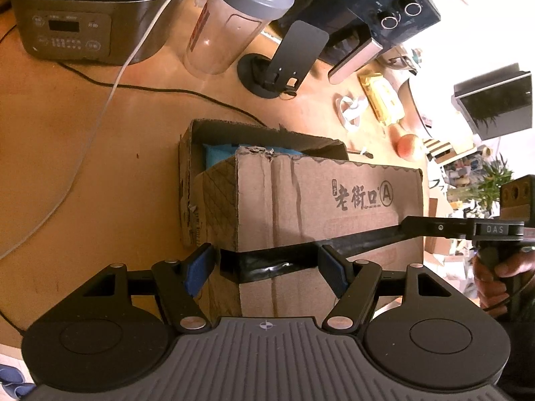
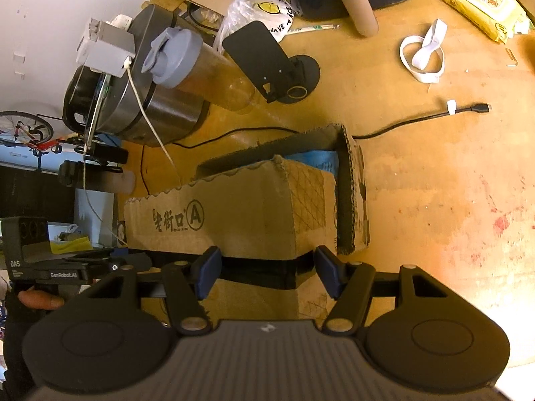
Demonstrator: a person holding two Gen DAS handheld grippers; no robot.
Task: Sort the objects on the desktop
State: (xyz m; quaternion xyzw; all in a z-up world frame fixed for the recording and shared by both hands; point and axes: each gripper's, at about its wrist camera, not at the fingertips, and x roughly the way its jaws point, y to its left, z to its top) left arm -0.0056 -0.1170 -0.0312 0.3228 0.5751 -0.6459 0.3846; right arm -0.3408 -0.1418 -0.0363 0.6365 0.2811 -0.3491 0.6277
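A brown cardboard box [image 1: 317, 200] with printed characters and a band of black tape stands on the wooden table [image 1: 83, 167], top open, something blue [image 1: 220, 153] inside. My left gripper [image 1: 265, 267] is shut on the box's near left corner at the tape. In the right wrist view the same box [image 2: 240, 214] fills the middle, and my right gripper [image 2: 267, 270] is shut on its near right corner, blue pads [image 2: 329, 274] pressed on the taped edge. A hand [image 1: 501, 270] holds the right gripper's handle at the box's far end.
Behind the box stand a rice cooker [image 1: 77, 23], a grey-lidded shaker bottle [image 1: 234, 23], a black phone stand [image 1: 294, 53] and a black oven [image 1: 384, 10]. A yellow wipes pack [image 2: 485, 6], a white band [image 2: 424, 53], a black cable [image 2: 418, 120] and a fruit [image 1: 409, 145] lie on the table.
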